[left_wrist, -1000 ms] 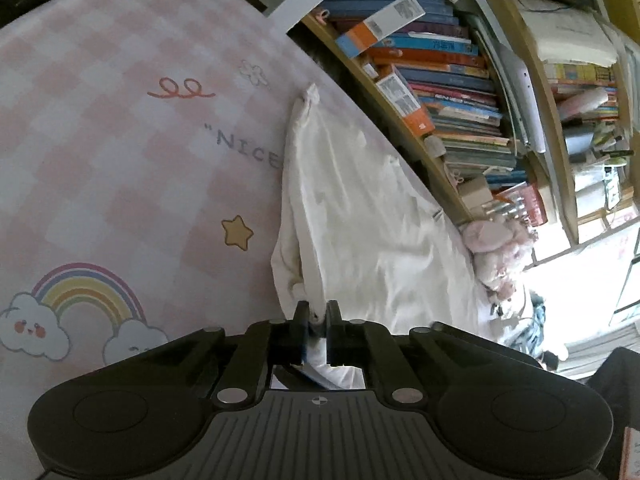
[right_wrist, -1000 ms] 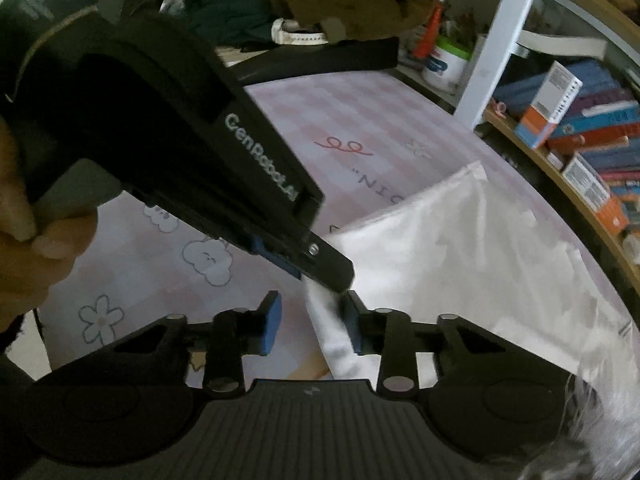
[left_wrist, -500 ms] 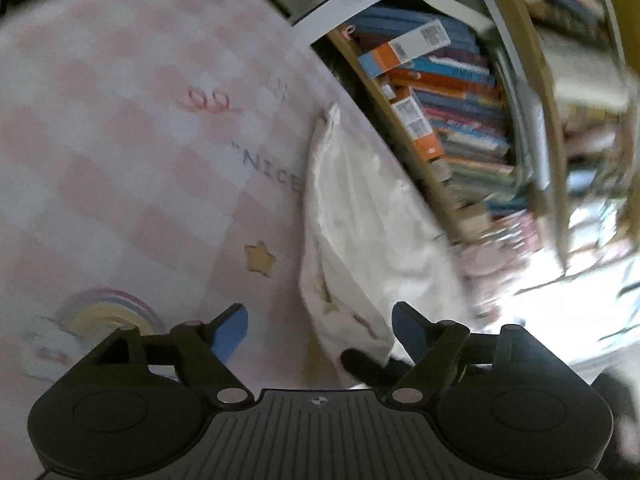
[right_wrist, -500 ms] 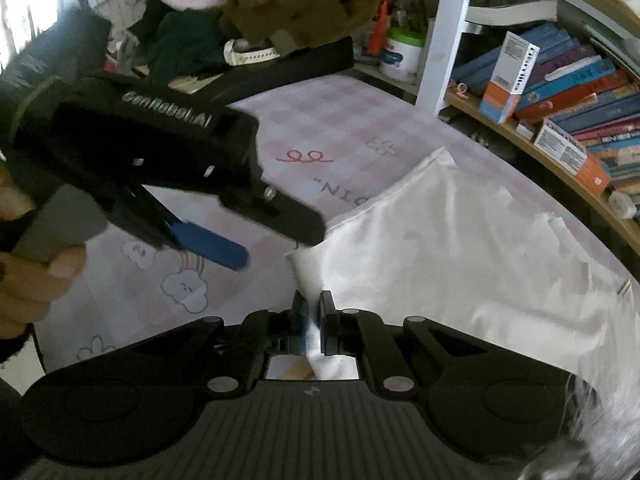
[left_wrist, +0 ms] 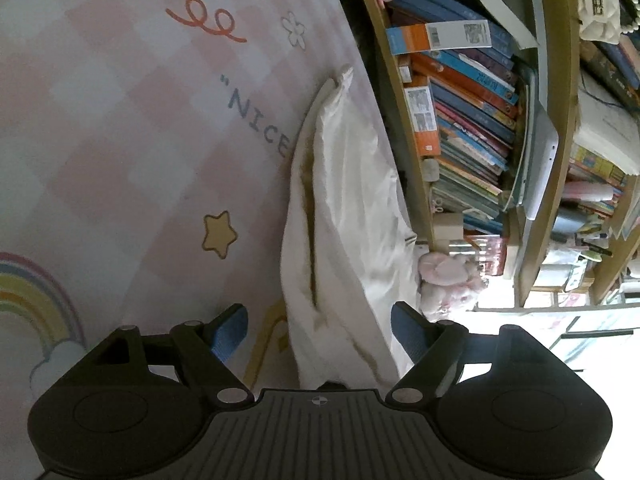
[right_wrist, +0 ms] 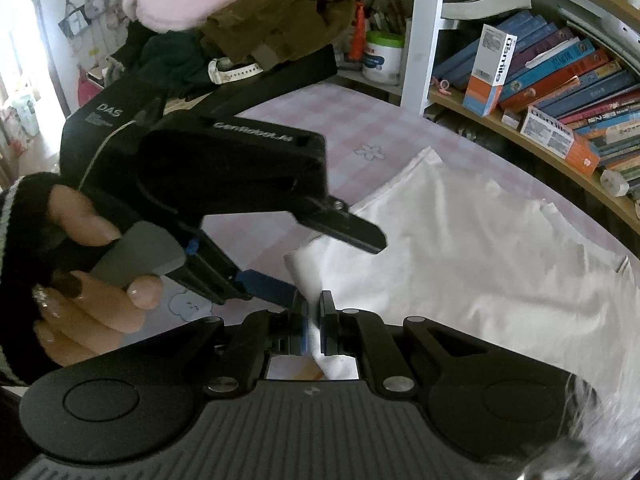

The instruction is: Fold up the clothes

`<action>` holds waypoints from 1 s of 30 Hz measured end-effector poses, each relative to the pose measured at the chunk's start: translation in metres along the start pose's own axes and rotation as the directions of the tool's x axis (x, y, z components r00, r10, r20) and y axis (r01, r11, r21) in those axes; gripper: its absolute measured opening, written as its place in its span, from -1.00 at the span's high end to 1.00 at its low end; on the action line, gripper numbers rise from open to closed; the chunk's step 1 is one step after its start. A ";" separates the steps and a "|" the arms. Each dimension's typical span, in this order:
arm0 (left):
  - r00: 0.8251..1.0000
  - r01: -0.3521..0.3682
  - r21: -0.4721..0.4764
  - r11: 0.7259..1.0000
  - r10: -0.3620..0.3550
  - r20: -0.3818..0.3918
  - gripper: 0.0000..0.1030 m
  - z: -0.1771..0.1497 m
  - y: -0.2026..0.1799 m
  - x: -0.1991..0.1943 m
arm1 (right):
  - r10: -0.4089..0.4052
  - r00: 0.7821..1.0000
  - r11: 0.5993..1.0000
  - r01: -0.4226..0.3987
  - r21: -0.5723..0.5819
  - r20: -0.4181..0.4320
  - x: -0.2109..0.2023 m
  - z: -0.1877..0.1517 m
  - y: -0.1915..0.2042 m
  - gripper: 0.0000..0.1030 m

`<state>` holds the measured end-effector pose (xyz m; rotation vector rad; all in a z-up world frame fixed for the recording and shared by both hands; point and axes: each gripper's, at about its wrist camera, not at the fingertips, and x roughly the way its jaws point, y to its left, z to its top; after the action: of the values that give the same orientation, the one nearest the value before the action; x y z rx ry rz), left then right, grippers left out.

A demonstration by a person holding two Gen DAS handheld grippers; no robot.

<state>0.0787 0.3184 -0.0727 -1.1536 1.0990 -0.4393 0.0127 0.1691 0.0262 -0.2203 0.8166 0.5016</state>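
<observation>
Right gripper (right_wrist: 314, 316) is clamped tight on the near corner of the white garment (right_wrist: 460, 248), a sliver of cloth pinched between the pads. Left gripper (left_wrist: 318, 330) sits just beside it w/ jaws wide apart; in the left wrist view the bunched near end of the garment runs between its blue-padded fingers (left_wrist: 230, 330) but the pads don't press it. From the right wrist view, the left gripper (right_wrist: 332, 260) comes in from the left, one finger over the cloth edge & the other low by the right gripper's tip. A hand (right_wrist: 86, 280) in a dark sleeve holds its grey trigger.

Garment lies on a pink-and-white checked sheet (left_wrist: 120, 140) printed w/ a rainbow (left_wrist: 36, 292), a yellow star (left_wrist: 218, 234), the word "NICE (left_wrist: 260, 120) & an orange squiggle (left_wrist: 206, 20). The cloth spreads away from the grippers toward the far right, mostly flat w/ soft creases, its long edge folded over & ridged on the left side; far corner ends near the sheet's edge.

Beyond the edge on the right: a wooden bookshelf (right_wrist: 532, 140) packed w/ leaning books (left_wrist: 468, 120). A pink plush toy (left_wrist: 448, 280) sits low by the shelf. At the back, a heap of clothes (right_wrist: 248, 28) — pink, brown, dark green — & a white tub (right_wrist: 382, 60) beside a white post.
</observation>
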 end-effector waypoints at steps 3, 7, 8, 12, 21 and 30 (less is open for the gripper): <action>1.000 0.001 -0.004 1.000 -0.001 -0.006 -0.53 0.002 0.000 0.003 | 0.000 1.000 1.000 0.000 0.005 -0.005 0.001 0.000 0.000 0.89; 1.000 0.001 -0.007 1.000 -0.001 -0.013 -0.53 0.002 0.000 0.006 | 0.001 1.000 1.000 -0.001 0.013 -0.008 0.002 0.000 0.000 0.89; 1.000 0.001 -0.007 1.000 -0.001 -0.015 -0.53 0.002 0.000 0.006 | 0.001 1.000 1.000 -0.001 0.014 -0.009 0.002 0.000 0.000 0.89; 1.000 0.006 -0.005 1.000 -0.006 -0.020 -0.52 0.002 0.000 0.008 | 0.007 1.000 1.000 -0.007 0.018 -0.014 0.003 -0.001 0.000 0.87; 0.999 0.028 -0.013 1.000 -0.029 -0.018 -0.52 0.001 0.002 0.007 | 0.022 1.000 0.999 -0.022 0.040 0.001 -0.002 -0.002 -0.004 0.34; 0.999 0.030 -0.011 0.999 -0.030 -0.019 -0.52 0.003 0.004 0.007 | -0.015 1.000 0.995 0.016 0.095 -0.014 -0.026 -0.006 -0.034 -0.32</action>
<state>0.0834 0.3157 -0.0795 -1.1790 1.1025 -0.4691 0.0115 0.1289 0.0416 -0.1418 0.8493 0.4455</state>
